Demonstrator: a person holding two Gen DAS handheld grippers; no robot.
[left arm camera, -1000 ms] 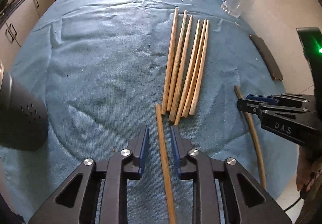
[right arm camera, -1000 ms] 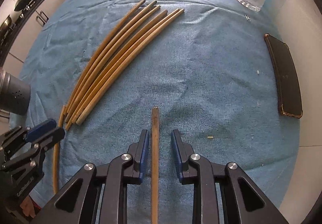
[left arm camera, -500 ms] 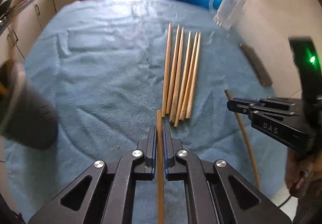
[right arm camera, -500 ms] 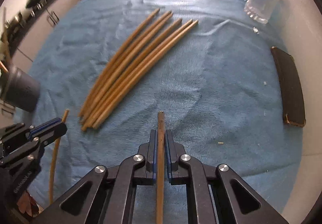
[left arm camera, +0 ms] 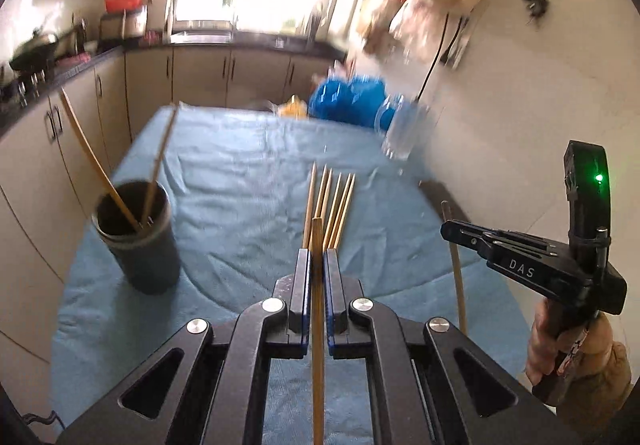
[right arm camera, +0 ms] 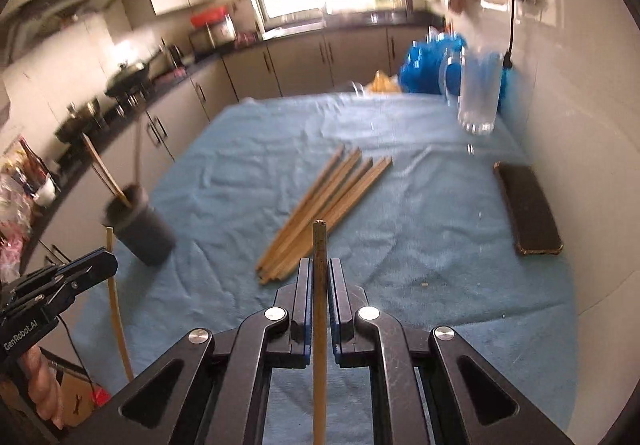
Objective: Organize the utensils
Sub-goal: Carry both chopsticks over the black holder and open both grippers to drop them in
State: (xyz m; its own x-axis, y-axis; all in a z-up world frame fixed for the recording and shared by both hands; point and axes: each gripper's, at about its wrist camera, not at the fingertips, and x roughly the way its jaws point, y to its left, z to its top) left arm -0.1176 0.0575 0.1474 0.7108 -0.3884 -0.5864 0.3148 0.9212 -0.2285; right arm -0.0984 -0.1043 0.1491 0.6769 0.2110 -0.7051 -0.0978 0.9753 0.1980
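My left gripper [left arm camera: 317, 257] is shut on a wooden chopstick [left arm camera: 317, 325] and holds it lifted above the blue cloth. My right gripper [right arm camera: 320, 265] is shut on another chopstick [right arm camera: 319, 325], also lifted; it shows at the right of the left wrist view [left arm camera: 456, 233]. Several chopsticks [left arm camera: 330, 207] lie side by side mid-table, also seen in the right wrist view [right arm camera: 328, 201]. A dark cup [left arm camera: 138, 241] stands at the left with two chopsticks in it; it also shows in the right wrist view [right arm camera: 140, 229].
A glass mug [right arm camera: 478, 93] and a blue bag [left arm camera: 348, 103] stand at the far right. A dark phone [right arm camera: 528, 213] lies by the right edge. Kitchen cabinets [left arm camera: 200, 73] run behind and left of the table.
Both grippers closed on their chopsticks and lifted them off the cloth, tilting up so the kitchen came into view. The cup is now seen upright at the left.
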